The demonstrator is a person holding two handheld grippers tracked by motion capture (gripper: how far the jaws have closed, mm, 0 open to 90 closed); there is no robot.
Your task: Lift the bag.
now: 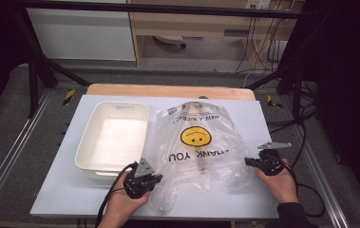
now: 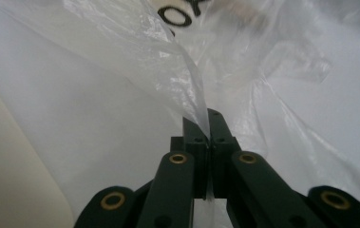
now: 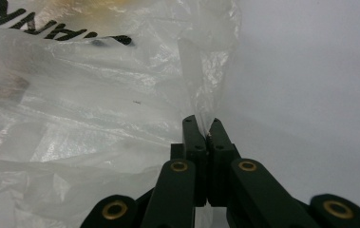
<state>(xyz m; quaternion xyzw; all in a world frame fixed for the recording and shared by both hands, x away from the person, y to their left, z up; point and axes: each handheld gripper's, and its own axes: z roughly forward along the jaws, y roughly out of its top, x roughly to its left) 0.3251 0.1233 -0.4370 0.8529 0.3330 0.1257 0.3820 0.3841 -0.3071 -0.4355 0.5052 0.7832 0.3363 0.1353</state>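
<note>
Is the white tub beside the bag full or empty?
Empty. From the high view, the white tub shows only its bare bottom; the plastic bag lies beside it on the table.

Item count: one clear plastic bag [image 1: 199, 142] with one yellow smiley face [image 1: 195, 136]; one white rectangular tub [image 1: 113, 137]; one white table surface [image 1: 63, 190]; two handheld grippers, left gripper [image 1: 157, 178] and right gripper [image 1: 247, 162].

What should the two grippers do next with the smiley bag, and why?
Probably pull gently apart to open the plastic bag. The left hand-held gripper and right hand-held gripper are each shut on a near edge of it, and it lies crumpled beside the white tray.
</note>
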